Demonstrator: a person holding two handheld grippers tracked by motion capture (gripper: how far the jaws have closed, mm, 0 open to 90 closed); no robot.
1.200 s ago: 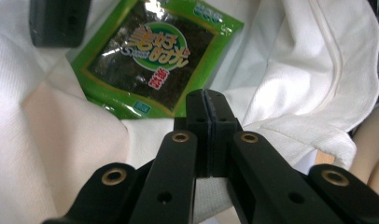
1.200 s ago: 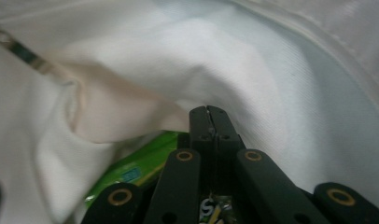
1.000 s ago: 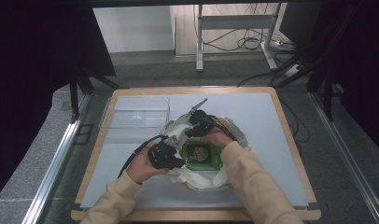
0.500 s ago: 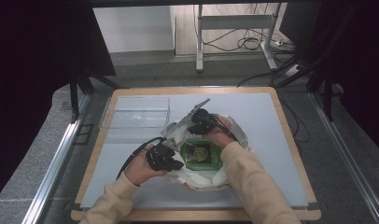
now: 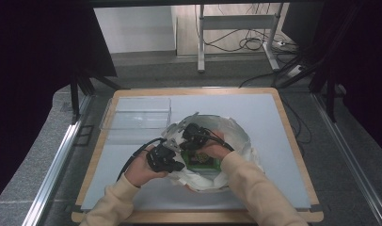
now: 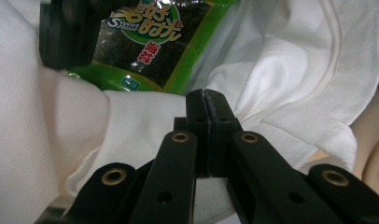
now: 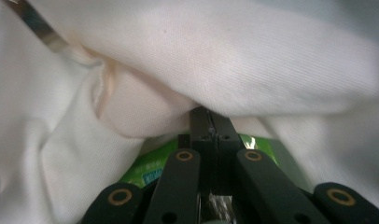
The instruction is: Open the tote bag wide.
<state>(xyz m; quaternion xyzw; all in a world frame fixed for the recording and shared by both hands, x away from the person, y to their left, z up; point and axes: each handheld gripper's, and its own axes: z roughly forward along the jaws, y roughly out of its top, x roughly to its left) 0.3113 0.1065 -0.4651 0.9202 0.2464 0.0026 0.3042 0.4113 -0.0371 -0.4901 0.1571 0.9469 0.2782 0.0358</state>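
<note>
Grey floor and dark curtains ring a wood-edged bench (image 5: 274,122) with a pale blue-grey top, seen in the high view; cables lie on the floor at upper right of that frame. Clear plastic tray (image 5: 136,114) sits at the bench's upper left, apart from the work. White cloth bag (image 5: 236,136), its mouth gaping, lies at mid-frame, slightly below centre, with a green seaweed snack packet (image 5: 204,161) lying inside it. Left gripper (image 5: 172,165) is at the bag's lower-left rim, just left of the packet, held by a hand in a cream sleeve that enters from the bottom edge. In the left gripper view its jaws are pressed together with white fabric (image 6: 145,116) pinched at their tips; the packet (image 6: 145,42) sits in the upper left of that frame beyond the fold, and a dark block, blurred, overlaps the packet's left edge. Right gripper (image 5: 191,141) is at the bag's upper-left rim, above the packet. In the right gripper view its jaws are pressed together, tips tucked under a heavy fold of cloth (image 7: 215,60) that crosses the upper frame; whether cloth is pinched between them cannot be told. A green strip of the packet (image 7: 152,170) shows low, just left of the jaws. A strip of metal (image 7: 38,30) shows in the upper left corner.
</note>
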